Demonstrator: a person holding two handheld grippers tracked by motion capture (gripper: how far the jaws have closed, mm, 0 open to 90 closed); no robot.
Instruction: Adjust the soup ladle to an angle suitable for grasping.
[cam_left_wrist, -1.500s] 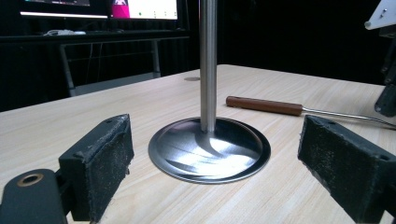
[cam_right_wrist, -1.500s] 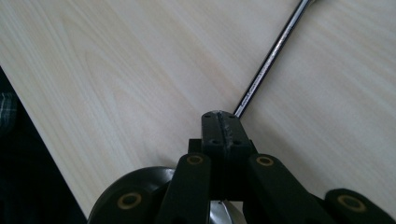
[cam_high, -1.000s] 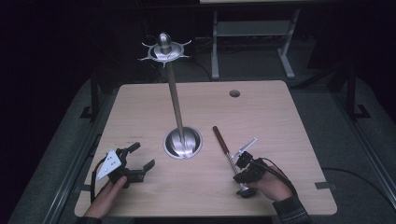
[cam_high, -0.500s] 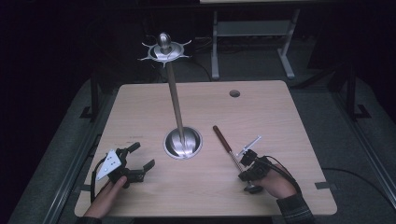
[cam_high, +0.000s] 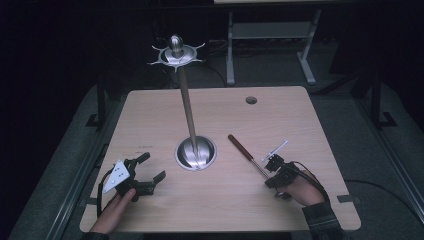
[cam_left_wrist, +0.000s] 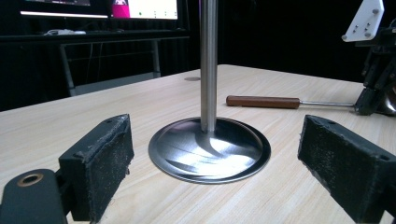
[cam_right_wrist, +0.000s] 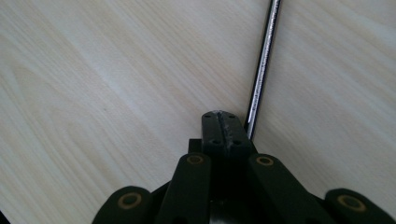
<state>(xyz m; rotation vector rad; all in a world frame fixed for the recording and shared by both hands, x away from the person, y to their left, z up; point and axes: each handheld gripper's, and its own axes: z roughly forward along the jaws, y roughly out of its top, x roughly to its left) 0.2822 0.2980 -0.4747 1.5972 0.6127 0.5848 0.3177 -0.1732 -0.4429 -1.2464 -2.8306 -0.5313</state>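
Observation:
A steel stand rises from a round base at the middle of the wooden table; its pole ends in a hooked crown. A utensil with a brown wooden handle and a thin metal shaft lies flat to the right of the base. My right gripper sits at the shaft's near end, pointing down at the table. Its jaws are shut and the shaft runs along their right side. My left gripper is open at the front left, aimed at the base from a short distance.
A round cable hole lies at the table's back right. Behind the table stands a metal frame on the dark floor. Lit screens show far off in the left gripper view. The right hand's gripper appears there beside the handle.
My right gripper has shifted a little to the right and farther from me along the shaft. The utensil, the stand and the left gripper have stayed put.

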